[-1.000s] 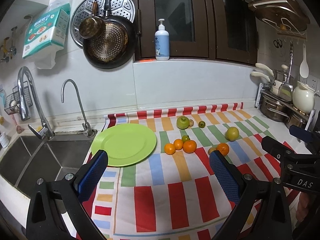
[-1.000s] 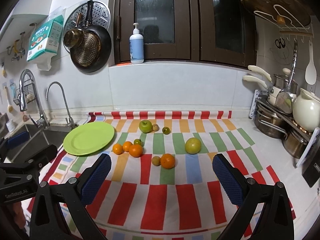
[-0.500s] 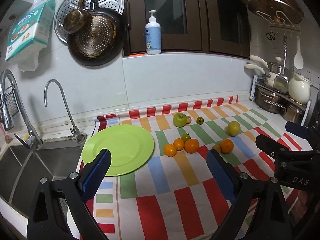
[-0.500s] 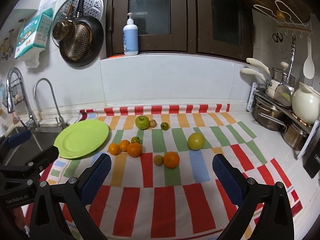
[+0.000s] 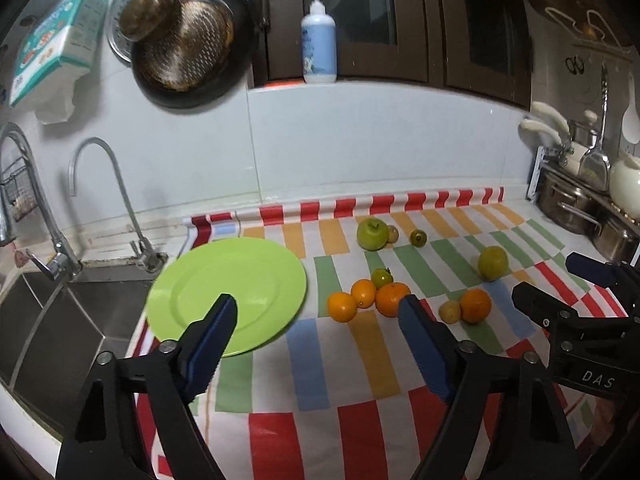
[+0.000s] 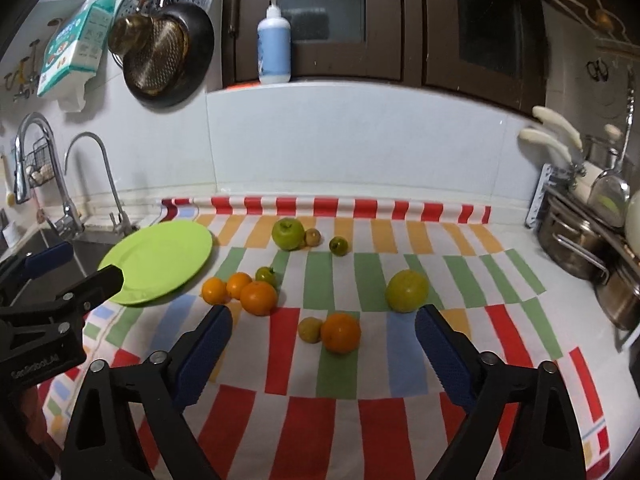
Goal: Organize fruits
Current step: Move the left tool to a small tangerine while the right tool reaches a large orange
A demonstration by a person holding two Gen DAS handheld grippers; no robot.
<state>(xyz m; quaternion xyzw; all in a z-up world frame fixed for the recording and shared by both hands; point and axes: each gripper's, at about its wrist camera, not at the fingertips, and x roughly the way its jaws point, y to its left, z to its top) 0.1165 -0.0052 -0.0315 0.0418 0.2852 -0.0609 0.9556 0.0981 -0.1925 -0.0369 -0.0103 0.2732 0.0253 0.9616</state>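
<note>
Both claws have moved closer to the fruit. Left claw (image 5: 316,338) gapes wide and empty over the green plate's (image 5: 248,272) edge, 3 oranges (image 5: 366,298) just beyond. Right claw (image 6: 322,354) gapes wide, empty; an orange (image 6: 341,332) and small yellowish fruit (image 6: 310,329) lie between its fingers on the counter's striped cloth (image 6: 304,412). "DAS" marks the right claw.
</note>
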